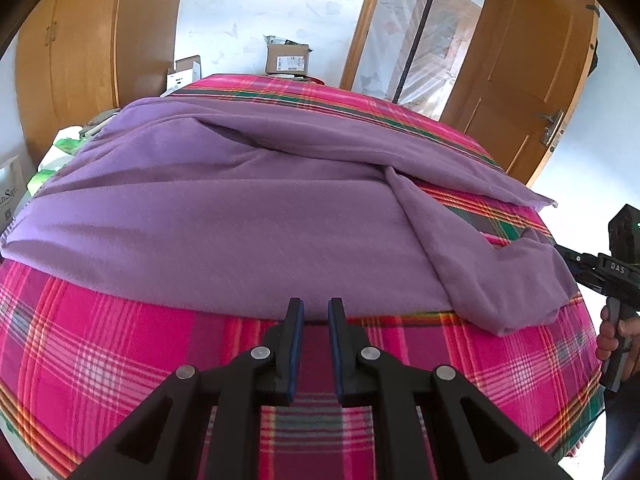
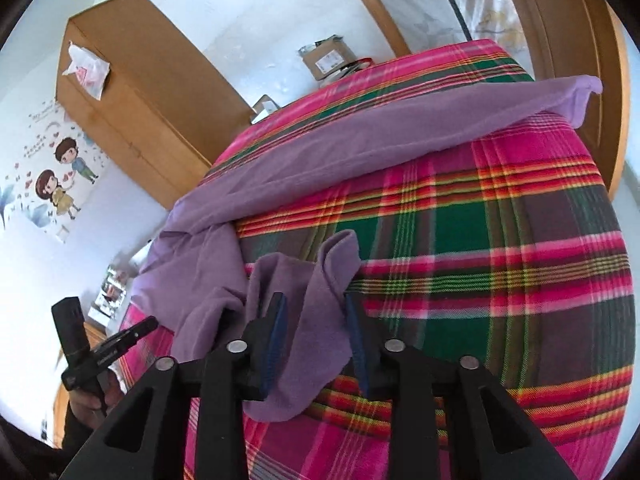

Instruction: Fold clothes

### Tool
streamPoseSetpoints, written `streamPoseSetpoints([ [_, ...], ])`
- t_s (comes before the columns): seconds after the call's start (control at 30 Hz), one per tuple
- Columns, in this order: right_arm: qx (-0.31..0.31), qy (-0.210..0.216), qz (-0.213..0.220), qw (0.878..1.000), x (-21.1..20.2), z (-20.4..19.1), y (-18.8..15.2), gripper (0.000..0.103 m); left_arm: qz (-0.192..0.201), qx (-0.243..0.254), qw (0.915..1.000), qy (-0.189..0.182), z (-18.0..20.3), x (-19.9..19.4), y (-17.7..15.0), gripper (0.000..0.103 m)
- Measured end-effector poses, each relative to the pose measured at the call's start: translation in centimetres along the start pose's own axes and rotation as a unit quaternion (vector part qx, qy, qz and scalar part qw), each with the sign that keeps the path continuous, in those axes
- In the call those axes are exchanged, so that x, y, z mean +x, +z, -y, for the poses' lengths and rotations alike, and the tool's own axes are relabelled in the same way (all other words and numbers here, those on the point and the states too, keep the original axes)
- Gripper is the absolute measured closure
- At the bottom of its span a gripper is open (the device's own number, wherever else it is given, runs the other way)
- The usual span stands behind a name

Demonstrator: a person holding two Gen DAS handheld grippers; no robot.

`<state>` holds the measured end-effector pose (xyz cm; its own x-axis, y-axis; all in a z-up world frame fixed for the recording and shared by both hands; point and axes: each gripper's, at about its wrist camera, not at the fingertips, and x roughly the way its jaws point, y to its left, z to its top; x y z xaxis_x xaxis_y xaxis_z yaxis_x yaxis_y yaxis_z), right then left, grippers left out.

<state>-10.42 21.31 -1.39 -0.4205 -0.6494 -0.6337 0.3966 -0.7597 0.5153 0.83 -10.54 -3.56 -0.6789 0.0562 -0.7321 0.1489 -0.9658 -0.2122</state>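
A bedroom, its bed under a pink plaid bedspread [image 1: 120,360]. The left gripper [image 1: 316,344] hovers narrowly parted, holding nothing, near the purple garment [image 1: 224,220] (half-gathered, rumpled). The right gripper [image 2: 316,344] straddles a purple sleeve end [image 2: 312,320], not visibly clamped. Folding looks incomplete.

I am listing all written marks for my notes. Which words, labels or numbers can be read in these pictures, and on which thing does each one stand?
"DAS": on the black body of the right gripper.
"nSay": cut off at the frame edge, on the white package.
Label on the cardboard box: too small to read.
Writing on the wall sticker: too blurred to read.
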Motion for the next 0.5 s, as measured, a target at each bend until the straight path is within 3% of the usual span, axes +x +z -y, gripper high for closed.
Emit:
streamPoseSetpoints([
  [0.23, -0.004, -0.004, 0.003, 1.0, 0.1, -0.3, -1.1, 0.067, 0.007, 0.029, 0.9996, 0.003, 2.0, 0.0, 0.4, 0.091],
  [0.4, -0.015, -0.039, 0.007, 0.999, 0.7, -0.7, -1.8, 0.066, 0.016, 0.047, 0.9985, 0.026, 2.8, 1.1, 1.4, 0.091],
  [0.5, -0.008, -0.035, 0.005, 0.999, 1.0, -0.6, -1.9, 0.066, 0.011, 0.041, 0.9986, 0.033, 2.8, 1.8, 1.7, 0.091],
])
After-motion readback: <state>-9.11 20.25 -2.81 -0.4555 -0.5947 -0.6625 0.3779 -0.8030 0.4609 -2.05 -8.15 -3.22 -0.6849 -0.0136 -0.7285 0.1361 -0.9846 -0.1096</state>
